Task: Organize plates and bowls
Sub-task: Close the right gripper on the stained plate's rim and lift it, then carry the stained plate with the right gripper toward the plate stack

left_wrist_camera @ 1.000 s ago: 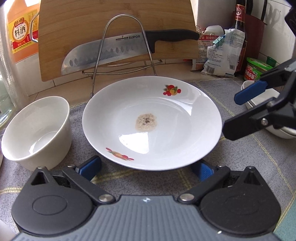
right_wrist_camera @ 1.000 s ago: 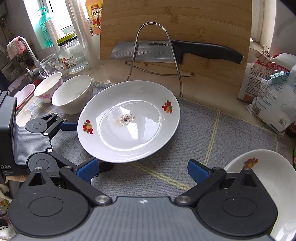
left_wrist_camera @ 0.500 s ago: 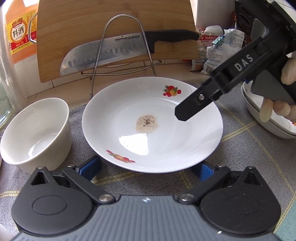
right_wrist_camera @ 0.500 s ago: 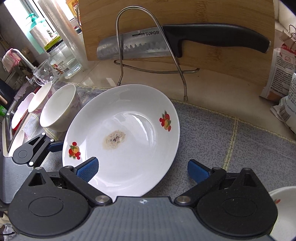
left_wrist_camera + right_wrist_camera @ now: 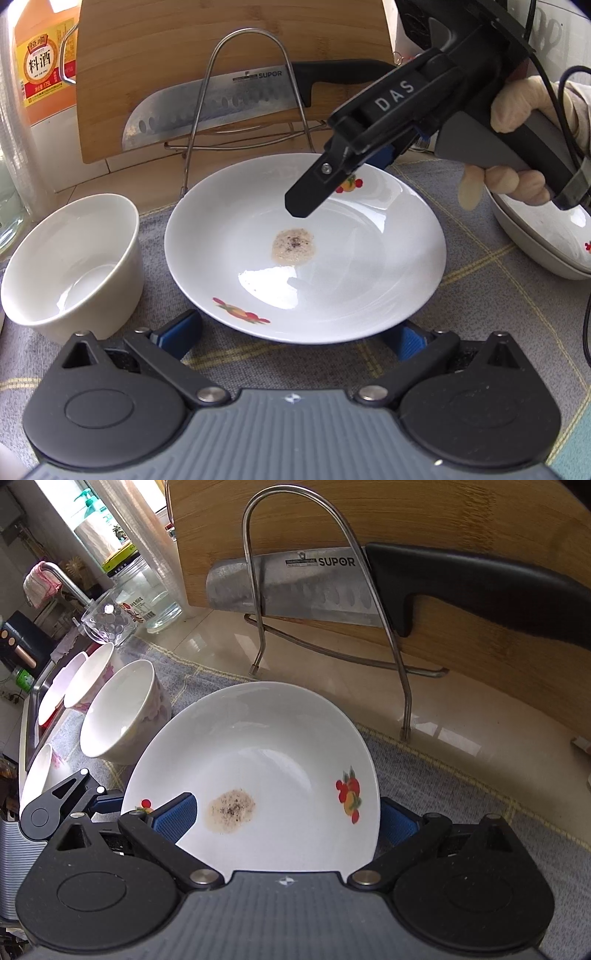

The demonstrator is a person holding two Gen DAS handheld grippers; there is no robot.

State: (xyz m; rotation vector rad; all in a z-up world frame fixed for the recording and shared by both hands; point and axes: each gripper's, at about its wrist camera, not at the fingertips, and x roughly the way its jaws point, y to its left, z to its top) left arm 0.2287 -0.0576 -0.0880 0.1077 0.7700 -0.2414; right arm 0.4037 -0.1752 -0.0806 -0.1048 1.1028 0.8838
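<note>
A white plate (image 5: pixel 362 266) with fruit prints and a brown stain lies on the grey mat; it also shows in the right wrist view (image 5: pixel 266 760). My left gripper (image 5: pixel 295 332) is open, its blue pads at the plate's near rim, below it. My right gripper (image 5: pixel 288 819) is open and straddles the plate's right rim, one finger (image 5: pixel 314 184) above the plate, the other finger below. A white bowl (image 5: pixel 70 258) stands left of the plate. Another fruit-print dish (image 5: pixel 546 236) sits at the right edge.
A wire rack (image 5: pixel 247 110) holds a knife (image 5: pixel 221 107) and a wooden cutting board (image 5: pixel 207 48) behind the plate. Several more bowls (image 5: pixel 88 679) line up near the sink at far left. A glass jar (image 5: pixel 110 620) and a cooking wine bottle (image 5: pixel 40 66) stand behind.
My right gripper has moved left and in over the plate until its fingers straddle the rim. The left gripper has stayed put at the near rim.
</note>
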